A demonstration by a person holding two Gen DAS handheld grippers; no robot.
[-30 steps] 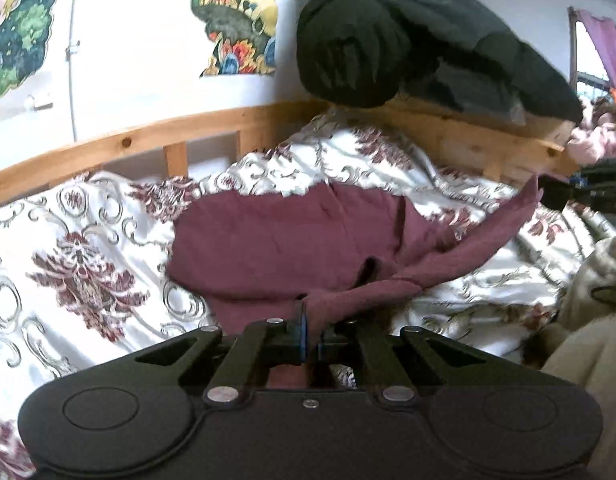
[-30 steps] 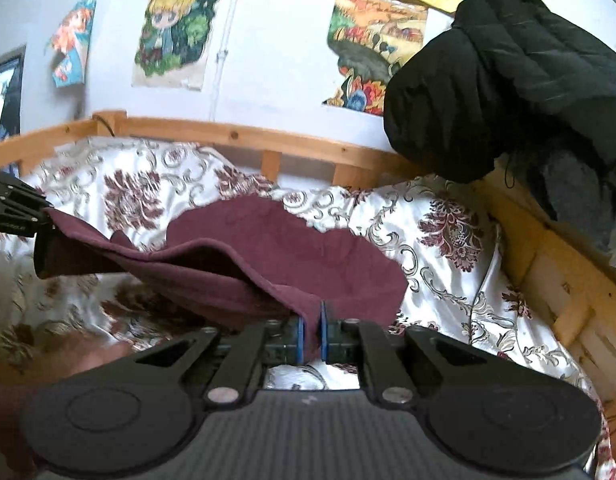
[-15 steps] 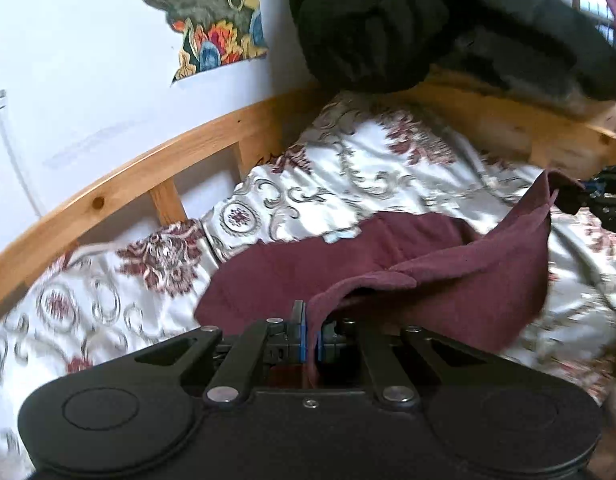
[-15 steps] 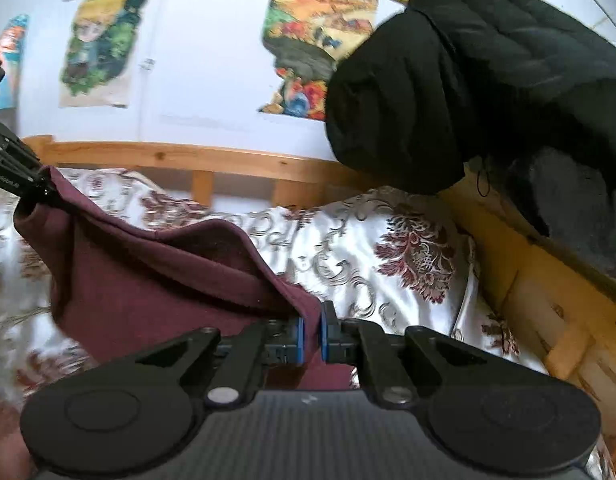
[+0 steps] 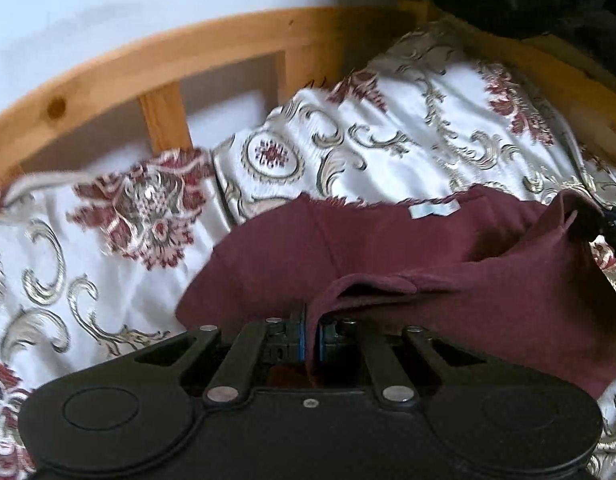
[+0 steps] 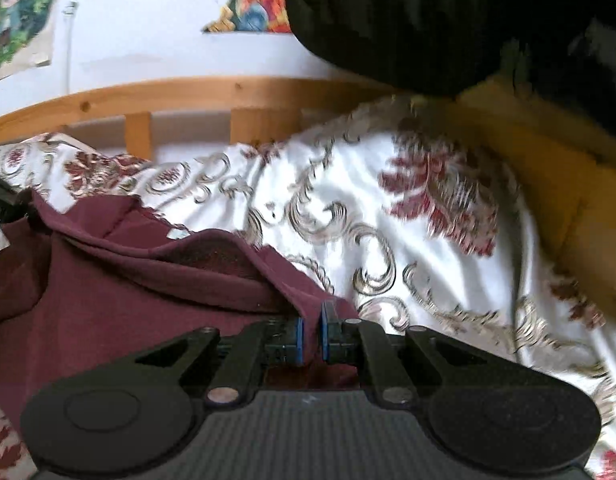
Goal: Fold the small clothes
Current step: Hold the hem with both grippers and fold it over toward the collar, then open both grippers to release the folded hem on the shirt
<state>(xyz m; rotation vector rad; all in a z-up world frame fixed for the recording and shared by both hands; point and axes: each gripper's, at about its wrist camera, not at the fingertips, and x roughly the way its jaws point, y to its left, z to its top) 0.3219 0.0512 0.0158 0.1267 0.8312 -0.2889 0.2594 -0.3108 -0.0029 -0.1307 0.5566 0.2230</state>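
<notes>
You've got a matt, soft-knit maroon cloth garment (image 5: 448, 264) w/ a small pale sewn label. Bedspread (image 5: 388, 152) under it: glossy satin-like cloth, floral print. Bed rail (image 5: 167, 52): smooth varnished pine, knots showing. Gripper bodies: matt black plastic, metal pins, blue pads.

Light: soft, even daylight | Blur: bedspread (image 5: 388, 136) pattern and bed rail (image 6: 187, 92) smeared | Distortion: rail bowed by fisheye | Shadows: dark coat (image 6: 428, 20) underexposed

A bed with a wooden frame (image 5: 195, 52) carries a white floral bedspread (image 5: 388, 148); a maroon garment (image 5: 348, 248) lies on it.
</notes>
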